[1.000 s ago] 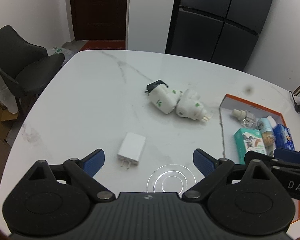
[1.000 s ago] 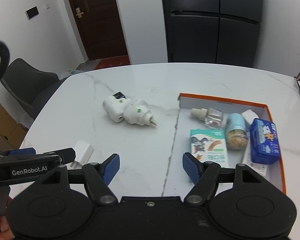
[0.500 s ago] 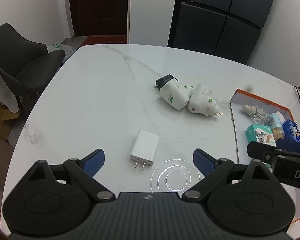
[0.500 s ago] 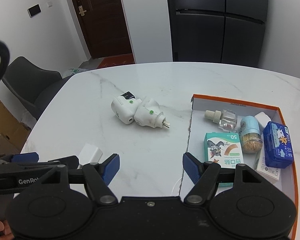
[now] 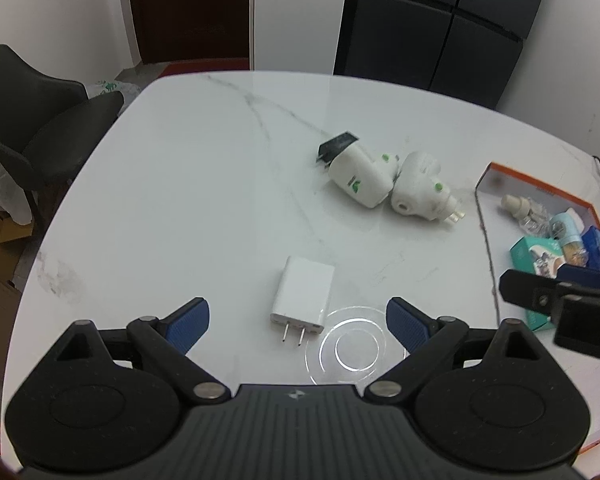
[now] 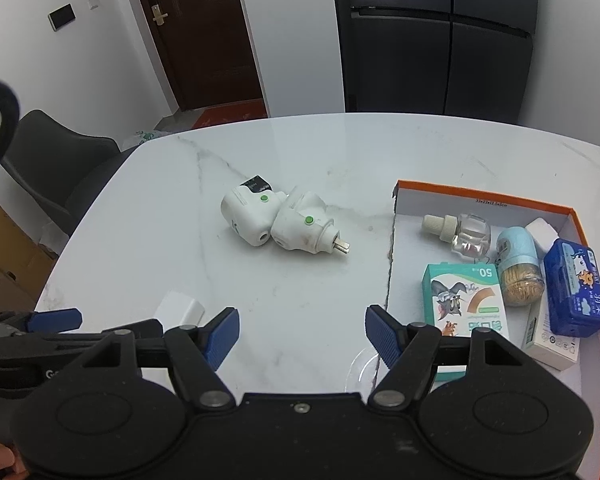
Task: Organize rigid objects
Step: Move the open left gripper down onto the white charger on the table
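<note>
A white USB charger (image 5: 304, 295) lies flat on the marble table, prongs toward me, between the open fingers of my left gripper (image 5: 298, 322); it also shows in the right wrist view (image 6: 179, 309). Two white plug-in devices with green dots (image 5: 360, 178) (image 5: 418, 194) lie touching at mid-table, and also show in the right wrist view (image 6: 253, 214) (image 6: 306, 229). My right gripper (image 6: 302, 338) is open and empty, low over the table beside the orange-rimmed box (image 6: 480, 195).
The box holds a clear refill bottle (image 6: 462, 229), a toothpick jar (image 6: 520, 266), a plaster packet (image 6: 462, 298), a blue case (image 6: 576, 288) and a white carton (image 6: 550, 336). A dark chair (image 5: 32, 116) stands at the table's left. A dark fridge (image 6: 436, 36) is behind.
My left gripper has swung left and forward, so the charger now sits centred between its fingers. My right gripper has shifted left, and the box has slid toward the view's right.
</note>
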The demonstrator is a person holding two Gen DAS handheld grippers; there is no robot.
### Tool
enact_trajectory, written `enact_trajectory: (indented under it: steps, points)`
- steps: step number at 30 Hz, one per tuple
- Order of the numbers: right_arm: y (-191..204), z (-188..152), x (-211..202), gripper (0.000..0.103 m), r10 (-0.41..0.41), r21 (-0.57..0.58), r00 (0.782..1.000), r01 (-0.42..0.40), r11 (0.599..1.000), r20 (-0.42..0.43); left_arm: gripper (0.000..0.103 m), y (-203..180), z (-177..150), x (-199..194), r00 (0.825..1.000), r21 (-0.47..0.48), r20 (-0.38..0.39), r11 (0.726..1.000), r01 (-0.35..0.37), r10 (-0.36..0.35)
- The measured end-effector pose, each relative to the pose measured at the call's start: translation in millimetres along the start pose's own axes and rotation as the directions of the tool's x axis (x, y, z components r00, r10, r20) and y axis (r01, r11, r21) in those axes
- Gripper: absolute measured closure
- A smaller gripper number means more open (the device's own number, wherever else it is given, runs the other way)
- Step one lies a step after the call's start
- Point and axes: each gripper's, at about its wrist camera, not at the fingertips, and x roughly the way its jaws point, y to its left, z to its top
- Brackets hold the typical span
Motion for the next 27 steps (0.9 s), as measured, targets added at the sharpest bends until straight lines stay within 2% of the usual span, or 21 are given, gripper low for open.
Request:
enact_trajectory:
  steps: [7,10,13,15,19,21,24,27]
  points:
    - [-5,-1,17,0.020,-0.010,0.021,1.000,0.011,1.000,-0.023,0.006,2,0,26,0.999,0.035,-0.033,0.999,0.011,-0.010]
    - [-7,-2,25,0.020,-0.015,0.028,0.999,0.016,0.999,-0.033,0.010,4,1,39,0.999,0.044,-0.047,0.999,0.015,-0.013]
    - [-9,-1,35,0.020,-0.016,0.023,0.999,0.017,1.000,-0.042,0.019,8,3,52,0.998,0.045,-0.061,0.999,0.022,-0.019]
    - [-8,1,43,0.020,-0.016,0.012,0.999,0.017,1.000,-0.044,0.029,10,5,60,0.997,0.043,-0.066,0.999,0.033,-0.030]
    - [-6,11,59,0.019,-0.019,-0.019,0.999,0.018,1.000,-0.034,0.041,9,8,68,0.998,0.077,-0.041,0.996,0.050,-0.047]
    - [-4,17,68,0.018,-0.020,-0.041,0.999,0.019,0.999,-0.025,0.060,8,9,68,0.997,0.097,-0.024,0.993,0.071,-0.069]
    - [-1,29,84,0.015,-0.008,-0.086,1.000,0.006,0.996,-0.017,0.061,8,11,68,0.995,0.106,-0.019,0.989,0.104,-0.103]
    - [5,41,106,0.015,0.002,-0.178,1.000,-0.007,0.984,-0.029,0.061,11,10,67,0.992,0.104,-0.018,0.986,0.128,-0.127]
